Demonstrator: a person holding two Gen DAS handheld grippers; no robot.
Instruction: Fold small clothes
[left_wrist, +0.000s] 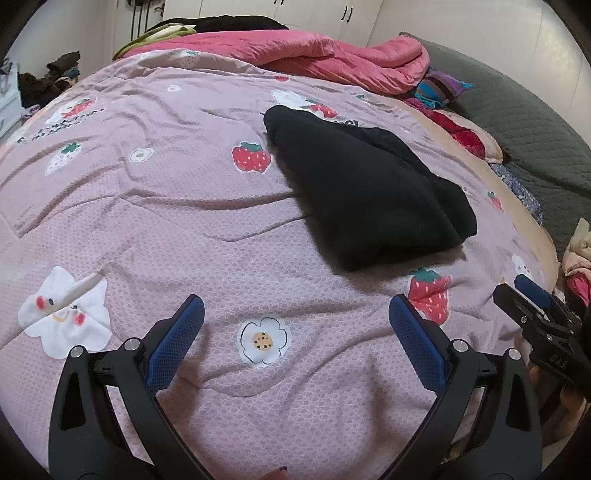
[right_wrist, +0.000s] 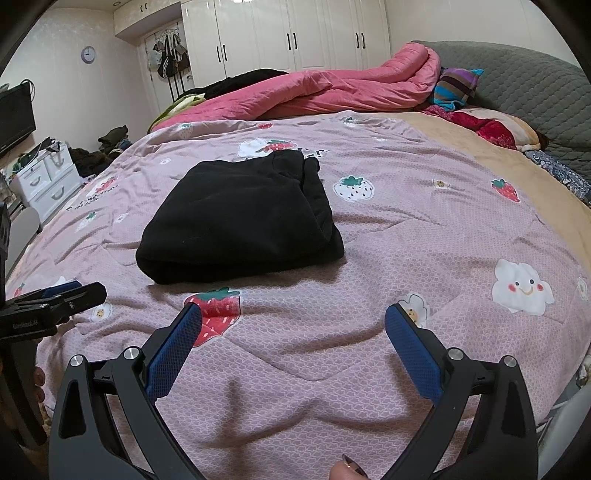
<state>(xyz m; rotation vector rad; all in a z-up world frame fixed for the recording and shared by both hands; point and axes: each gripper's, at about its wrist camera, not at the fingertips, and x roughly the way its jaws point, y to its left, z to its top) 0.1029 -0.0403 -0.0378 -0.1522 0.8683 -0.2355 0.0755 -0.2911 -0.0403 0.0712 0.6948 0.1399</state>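
Black garment (right_wrist: 240, 218), folded into a thick compact bundle, lies on the bed's pink-mauve quilt (right_wrist: 388, 236), in the middle of the printed cover and well short of the headboard (right_wrist: 528, 92). A strawberry print (right_wrist: 216, 312) sits on the quilt just beside the bundle's near edge. From the left wrist view the same bundle (left_wrist: 362, 195) lies ahead and to the right of my left hand-held gripper (left_wrist: 295, 332), whose blue-padded fingers (left_wrist: 173, 339) are spread wide, released and grasping nothing, poised above a flower print (left_wrist: 263, 340). My right hand-held gripper (right_wrist: 293, 338) is likewise released, its fingers (right_wrist: 413, 350) wide apart over bare quilt, near the bed's front edge and apart from the garment. Each view catches the other hand-held gripper at its margin. A rumpled pink duvet (right_wrist: 332, 92) is heaped along the far edge of the bed, with a striped cushion (right_wrist: 456, 88) against the grey headboard. White wardrobe doors (right_wrist: 288, 37) stand beyond the bed.
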